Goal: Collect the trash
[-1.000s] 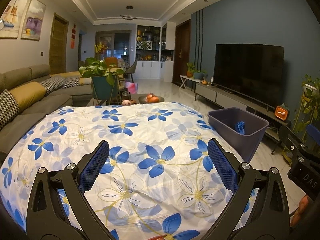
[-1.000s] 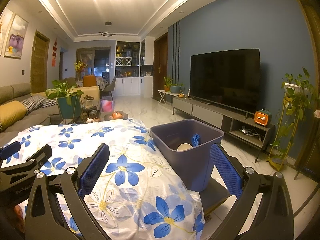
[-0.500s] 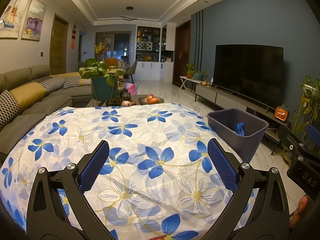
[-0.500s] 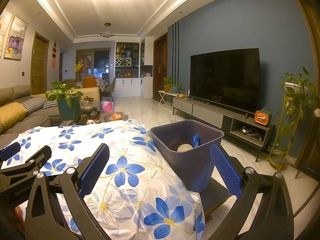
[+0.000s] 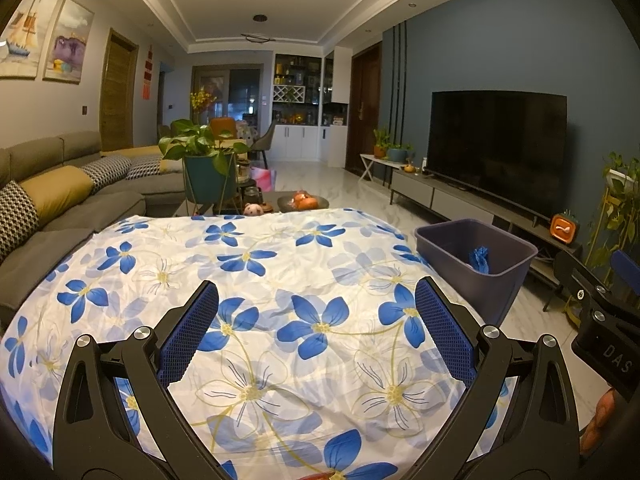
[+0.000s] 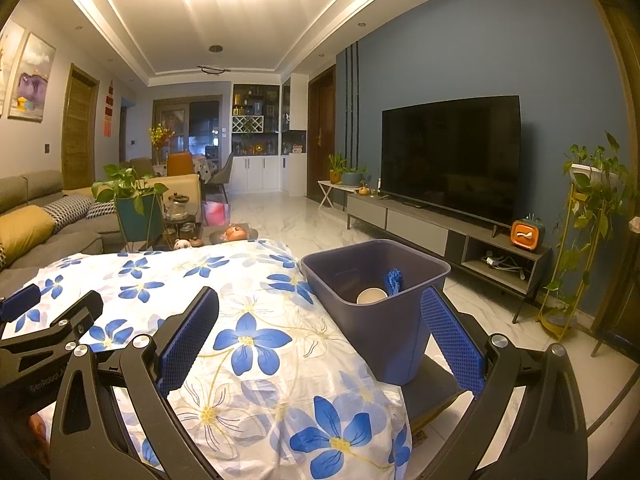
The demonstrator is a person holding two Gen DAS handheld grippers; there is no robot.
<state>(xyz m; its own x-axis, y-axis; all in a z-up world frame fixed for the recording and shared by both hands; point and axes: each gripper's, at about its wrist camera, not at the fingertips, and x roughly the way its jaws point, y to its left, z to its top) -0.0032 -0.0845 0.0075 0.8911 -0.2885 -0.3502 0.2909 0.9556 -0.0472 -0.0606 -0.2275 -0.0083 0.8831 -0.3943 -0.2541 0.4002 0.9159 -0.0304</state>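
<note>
A dark purple bin [image 6: 384, 304] stands just off the right edge of the table with the blue-flower cloth [image 6: 224, 320]. Inside it lie a crumpled blue piece [image 6: 393, 280] and a pale cup [image 6: 371, 295]. The bin also shows in the left wrist view [image 5: 476, 260], far right. My left gripper [image 5: 316, 332] is open and empty above the cloth [image 5: 260, 280]. My right gripper [image 6: 320, 332] is open and empty, its right finger in front of the bin. No loose trash shows on the cloth.
A grey sofa [image 5: 60, 208] with cushions runs along the left. A potted plant [image 5: 208, 168] and a low table with fruit [image 5: 304, 202] stand beyond the cloth. A TV [image 6: 448, 164] on a long console lines the right wall. A plant stand [image 6: 580, 240] is at far right.
Both grippers stay open and almost still. The views shift only slightly.
</note>
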